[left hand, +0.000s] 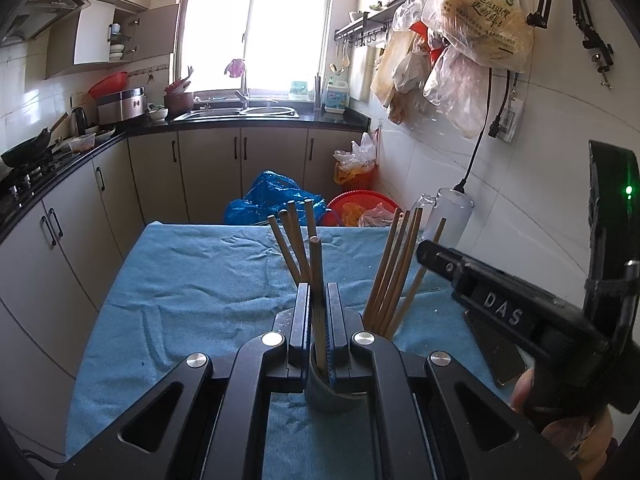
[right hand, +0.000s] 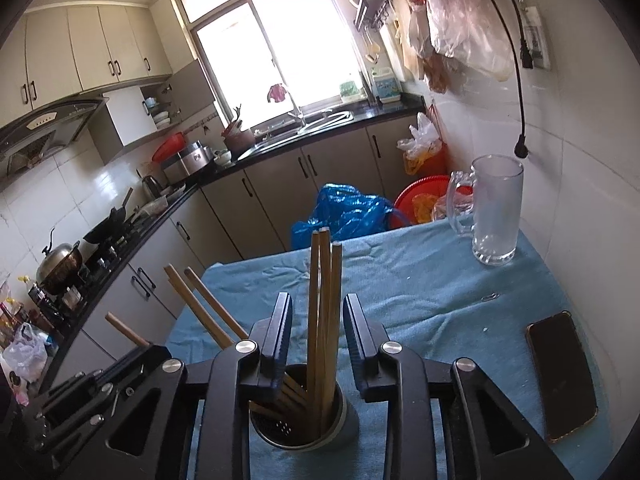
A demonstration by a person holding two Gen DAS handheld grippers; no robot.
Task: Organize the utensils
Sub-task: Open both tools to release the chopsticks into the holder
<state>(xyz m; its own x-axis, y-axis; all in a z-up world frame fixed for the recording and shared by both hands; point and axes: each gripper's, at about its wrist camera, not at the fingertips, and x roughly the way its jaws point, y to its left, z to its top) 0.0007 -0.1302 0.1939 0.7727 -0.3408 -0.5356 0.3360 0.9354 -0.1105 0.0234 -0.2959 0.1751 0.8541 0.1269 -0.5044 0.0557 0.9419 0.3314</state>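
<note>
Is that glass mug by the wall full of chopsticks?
No, the glass mug stands empty on the blue cloth; the chopsticks sit in a metal holder.

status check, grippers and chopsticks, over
Left gripper shut on one chopstick over the holder. Right gripper open around the upright chopsticks, not pressing. Nothing blocking.

Table (right hand: 420, 280) under a cloth (right hand: 400, 272): a cup (right hand: 340, 408) near the near edge holds upright chopsticks (right hand: 324, 300); a second cup (left hand: 332, 396) with chopsticks stands to its left. A glass mug (right hand: 496, 216) stands at the far right corner. A phone (right hand: 560, 376) lies along the right edge, a paper clip (right hand: 490, 297) between mug and phone.
</note>
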